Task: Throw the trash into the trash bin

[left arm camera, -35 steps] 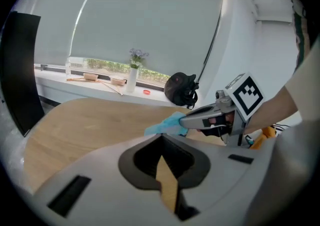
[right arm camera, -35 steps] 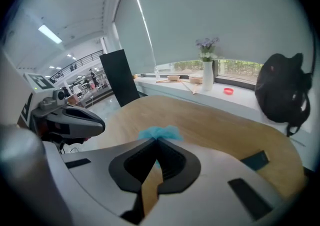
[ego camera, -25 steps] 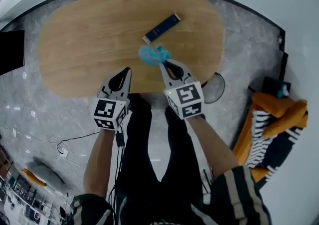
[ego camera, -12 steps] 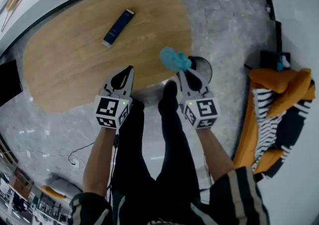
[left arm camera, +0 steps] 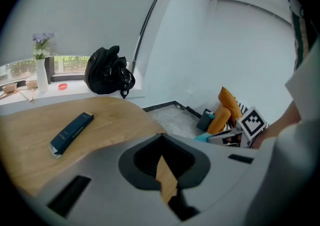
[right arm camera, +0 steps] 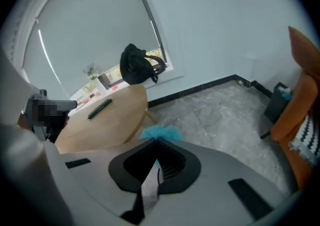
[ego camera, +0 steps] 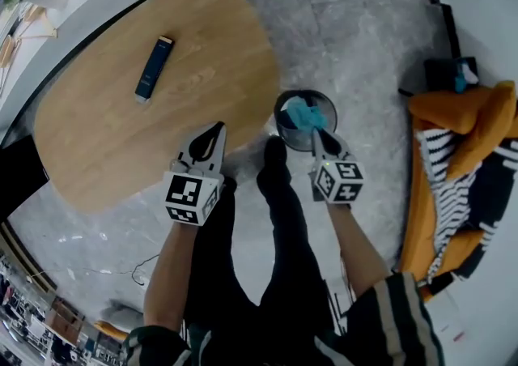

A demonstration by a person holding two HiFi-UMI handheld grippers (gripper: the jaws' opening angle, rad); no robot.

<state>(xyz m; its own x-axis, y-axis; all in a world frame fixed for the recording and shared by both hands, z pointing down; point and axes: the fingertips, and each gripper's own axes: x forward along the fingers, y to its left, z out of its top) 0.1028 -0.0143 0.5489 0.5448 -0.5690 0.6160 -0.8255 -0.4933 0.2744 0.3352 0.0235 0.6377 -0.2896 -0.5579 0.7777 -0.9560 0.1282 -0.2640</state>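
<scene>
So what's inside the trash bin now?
In the trash bin, only dark wall shows beside the blue crumpled trash, pinched in the right tool over the opening. It covers the bottom, so other contents cannot be seen.

light: soft, even | edges: fisheye-warped (dark corners) | blur: slight

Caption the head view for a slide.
Right gripper holds crumpled blue trash over the trash bin; left gripper shut, empty.
</scene>
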